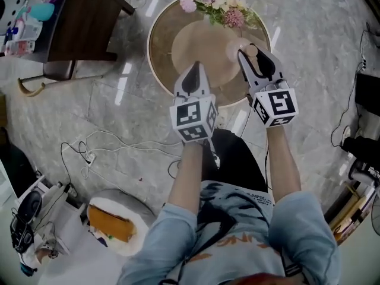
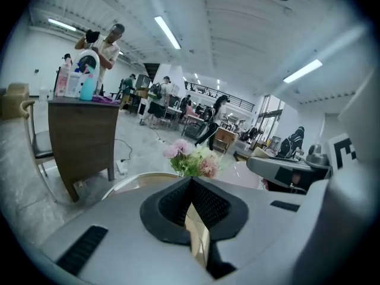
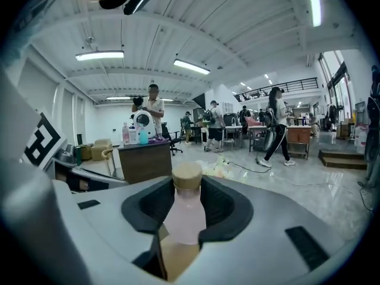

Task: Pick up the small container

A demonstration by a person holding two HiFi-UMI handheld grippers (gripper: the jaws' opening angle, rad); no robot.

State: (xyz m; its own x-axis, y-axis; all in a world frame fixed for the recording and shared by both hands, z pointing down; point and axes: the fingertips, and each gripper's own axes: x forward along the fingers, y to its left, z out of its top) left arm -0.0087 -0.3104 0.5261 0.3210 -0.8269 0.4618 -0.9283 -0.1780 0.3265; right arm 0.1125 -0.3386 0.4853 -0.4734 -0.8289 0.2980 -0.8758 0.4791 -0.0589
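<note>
The small container (image 3: pixel 185 209) is a pale pink bottle with a tan cap. It stands upright between the jaws of my right gripper (image 3: pixel 184 218), which is shut on its body. In the head view the small container (image 1: pixel 235 51) shows at the tip of the right gripper (image 1: pixel 248 53), over the round wooden table (image 1: pixel 163 46). My left gripper (image 1: pixel 195 70) hovers over the table's near side, to the left of the right one. Its jaws meet in the left gripper view, shut with nothing between them (image 2: pixel 191 203).
A bunch of pink and yellow flowers (image 1: pixel 217 2) sits at the table's far edge. A dark wooden desk (image 1: pixel 83 22) stands at the upper left, with a chair beside it. Cables (image 1: pixel 89 153) lie on the marble floor. People move about in the hall behind.
</note>
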